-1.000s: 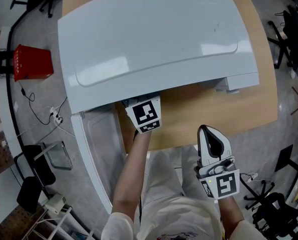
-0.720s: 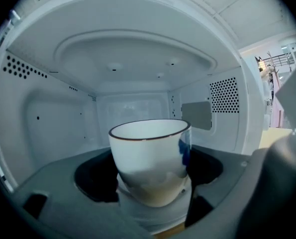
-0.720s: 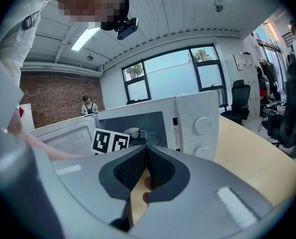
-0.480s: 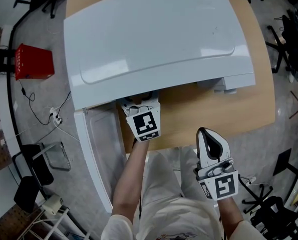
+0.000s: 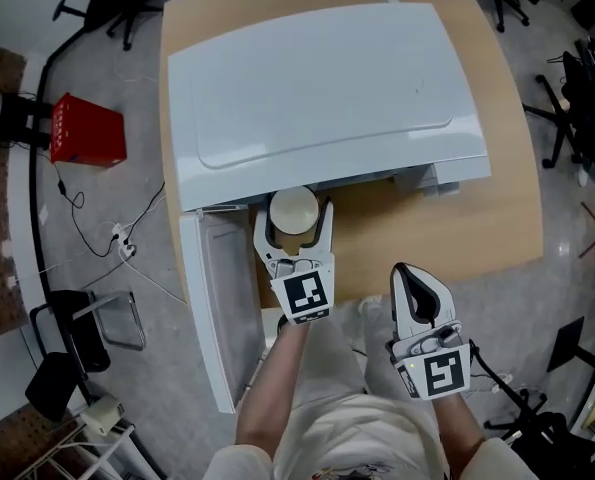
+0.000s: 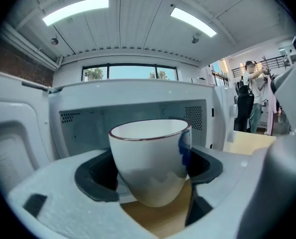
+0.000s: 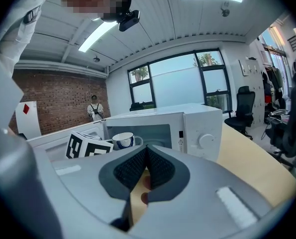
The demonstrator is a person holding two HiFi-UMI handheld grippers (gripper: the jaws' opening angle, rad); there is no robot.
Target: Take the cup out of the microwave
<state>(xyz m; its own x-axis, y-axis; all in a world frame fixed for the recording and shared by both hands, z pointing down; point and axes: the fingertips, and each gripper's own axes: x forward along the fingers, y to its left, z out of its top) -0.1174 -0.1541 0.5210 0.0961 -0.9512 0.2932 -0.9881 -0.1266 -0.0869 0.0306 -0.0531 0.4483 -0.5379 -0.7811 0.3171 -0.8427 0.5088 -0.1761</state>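
A white cup (image 5: 294, 208) with a dark rim and blue print sits between the jaws of my left gripper (image 5: 296, 224), just outside the white microwave (image 5: 317, 98), whose door (image 5: 217, 308) hangs open to the left. In the left gripper view the cup (image 6: 150, 158) hangs above the wooden table, the dark pads (image 6: 95, 180) pressing both its sides, and the empty microwave cavity (image 6: 88, 128) lies behind. My right gripper (image 5: 422, 283) stays back near my body, its pads (image 7: 160, 171) closed together on nothing. The right gripper view shows the cup (image 7: 122, 140) from afar.
The microwave stands on a wooden table (image 5: 447, 218). A red box (image 5: 87, 133) and cables lie on the floor at left, with office chairs (image 5: 587, 68) at right. People stand far off (image 7: 94, 108), (image 6: 249, 93).
My left gripper has drawn back out of the microwave toward me and risen, bringing the cup into the open. The right gripper has risen slightly.
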